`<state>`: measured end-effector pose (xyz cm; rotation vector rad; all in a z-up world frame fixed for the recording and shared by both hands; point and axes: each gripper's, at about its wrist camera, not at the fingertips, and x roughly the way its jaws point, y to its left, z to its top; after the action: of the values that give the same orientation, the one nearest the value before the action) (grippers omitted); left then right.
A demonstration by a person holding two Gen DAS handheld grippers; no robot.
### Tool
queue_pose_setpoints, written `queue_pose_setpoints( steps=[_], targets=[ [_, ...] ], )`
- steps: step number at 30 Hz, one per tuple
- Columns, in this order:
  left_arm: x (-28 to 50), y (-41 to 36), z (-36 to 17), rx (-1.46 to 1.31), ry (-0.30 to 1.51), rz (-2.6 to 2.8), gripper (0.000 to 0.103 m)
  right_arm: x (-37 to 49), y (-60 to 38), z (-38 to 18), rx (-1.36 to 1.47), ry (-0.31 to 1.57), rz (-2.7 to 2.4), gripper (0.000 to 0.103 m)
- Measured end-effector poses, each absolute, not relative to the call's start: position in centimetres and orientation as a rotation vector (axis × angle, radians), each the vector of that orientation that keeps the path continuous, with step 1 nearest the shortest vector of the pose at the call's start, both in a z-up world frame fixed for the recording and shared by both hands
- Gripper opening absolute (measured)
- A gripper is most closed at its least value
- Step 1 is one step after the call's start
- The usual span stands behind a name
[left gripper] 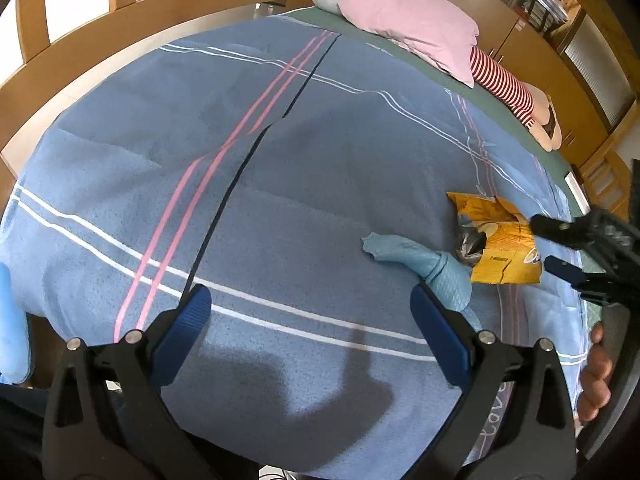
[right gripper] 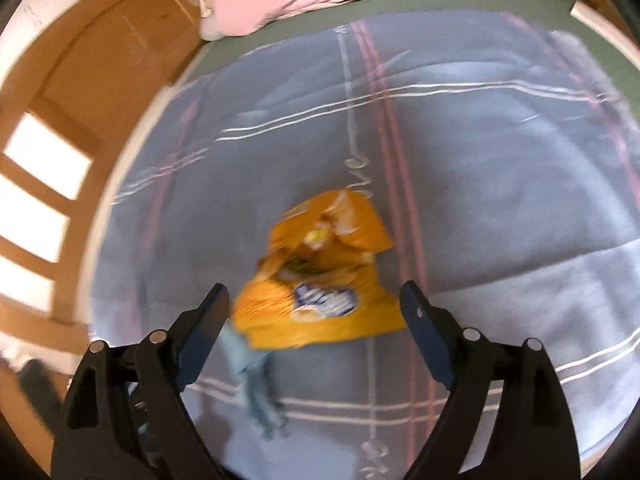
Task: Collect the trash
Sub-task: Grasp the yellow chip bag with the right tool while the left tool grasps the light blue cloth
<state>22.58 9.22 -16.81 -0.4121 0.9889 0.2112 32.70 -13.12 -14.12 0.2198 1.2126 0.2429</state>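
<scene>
A crumpled yellow snack bag (left gripper: 500, 244) lies on the blue striped blanket (left gripper: 280, 160) at the right. A knotted light-blue plastic bag (left gripper: 424, 264) lies just left of it. My left gripper (left gripper: 310, 320) is open and empty over the blanket, with its right finger close to the blue bag. My right gripper (left gripper: 548, 244) comes in from the right, open, at the snack bag's edge. In the blurred right wrist view the snack bag (right gripper: 320, 280) lies between the open fingers of the right gripper (right gripper: 314, 300), not pinched. The blue bag (right gripper: 252, 376) lies below it.
A pink pillow (left gripper: 412, 20) and a doll in red-striped clothes (left gripper: 508, 84) lie at the head of the bed on a green sheet (left gripper: 516, 128). A wooden bed frame (left gripper: 100, 52) runs along the far side. Wooden cupboards (left gripper: 560, 68) stand at the right.
</scene>
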Motion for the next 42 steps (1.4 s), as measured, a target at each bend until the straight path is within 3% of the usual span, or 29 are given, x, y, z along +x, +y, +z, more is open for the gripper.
queue_pose_setpoints(
  steps=[6,9,15,16,24,29,34,38,42],
  targets=[
    [23.1,9.2,-17.0,-0.415,0.997,0.214,0.099,34.8,-13.1,-16.1,0.215,1.282,0.295,0.087],
    [23.1,9.2,-17.0,-0.414,0.994,0.220,0.099,34.6,-12.1,-17.1,0.204,1.309,0.324,0.074],
    [23.1,9.2,-17.0,-0.410,0.990,0.224,0.099,33.9,-12.8,-17.1,0.210,1.284,0.325,0.065],
    [23.1,9.2,-17.0,-0.411,0.989,0.226,0.099,33.7,-13.3,-16.5,0.212,1.268,0.327,0.054],
    [23.3,8.9,-17.1,-0.430,0.994,0.179,0.099,32.5,-16.1,-13.4,0.204,1.136,0.255,0.050],
    [23.3,9.1,-17.1,-0.441,0.992,0.187,0.099,32.1,-18.6,-14.8,0.470,1.251,0.396,0.050],
    [23.2,9.3,-17.1,-0.467,0.985,0.197,0.099,31.4,-19.4,-14.7,0.507,1.253,0.425,0.050],
    [23.1,9.2,-17.2,-0.467,0.985,0.184,0.099,31.2,-18.5,-13.2,0.277,1.176,0.245,0.050],
    [23.2,9.1,-17.3,-0.478,0.988,0.162,0.099,31.6,-17.1,-15.1,0.103,1.232,0.163,0.050]
  ],
)
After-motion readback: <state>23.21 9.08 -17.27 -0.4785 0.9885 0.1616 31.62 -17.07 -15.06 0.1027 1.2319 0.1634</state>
